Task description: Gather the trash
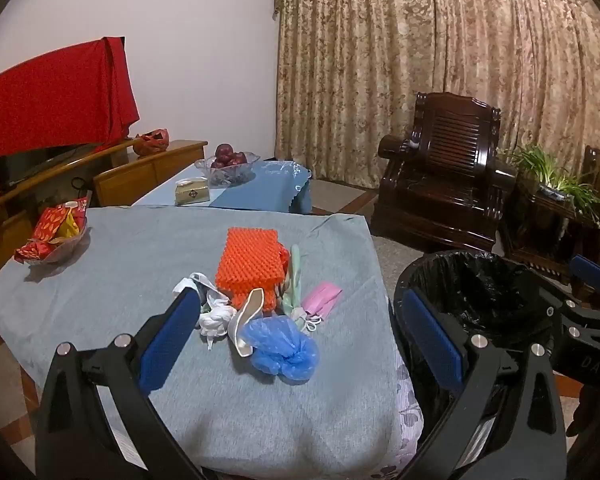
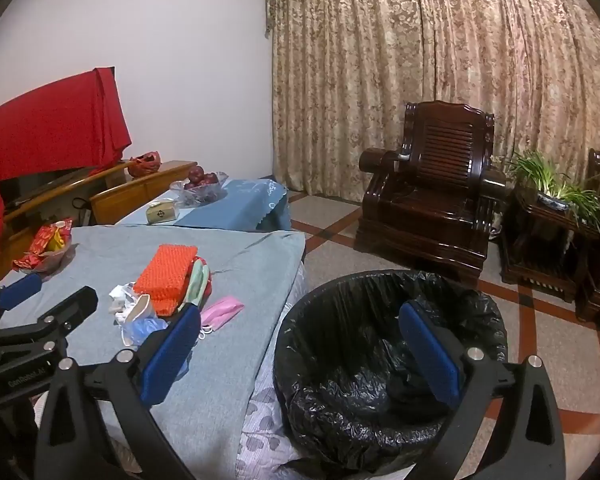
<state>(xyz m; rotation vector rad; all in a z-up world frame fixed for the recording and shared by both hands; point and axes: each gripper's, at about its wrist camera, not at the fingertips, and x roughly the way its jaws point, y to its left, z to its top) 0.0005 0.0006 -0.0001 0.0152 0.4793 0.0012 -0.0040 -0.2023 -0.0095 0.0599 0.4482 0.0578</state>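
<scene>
A pile of trash lies mid-table on the grey cloth: orange foam netting, a blue plastic bag, a pink face mask and crumpled white tissue. My left gripper hangs open just short of the pile, nothing between its blue pads. A bin with a black liner stands on the floor at the table's right edge. My right gripper hovers open and empty over the bin's near rim. In the right wrist view the left gripper shows at the left.
A bowl of red snack packets sits at the table's far left corner. Beyond is a low table with a fruit bowl and tissue box. A dark wooden armchair, a potted plant and a red-draped cabinet ring the room.
</scene>
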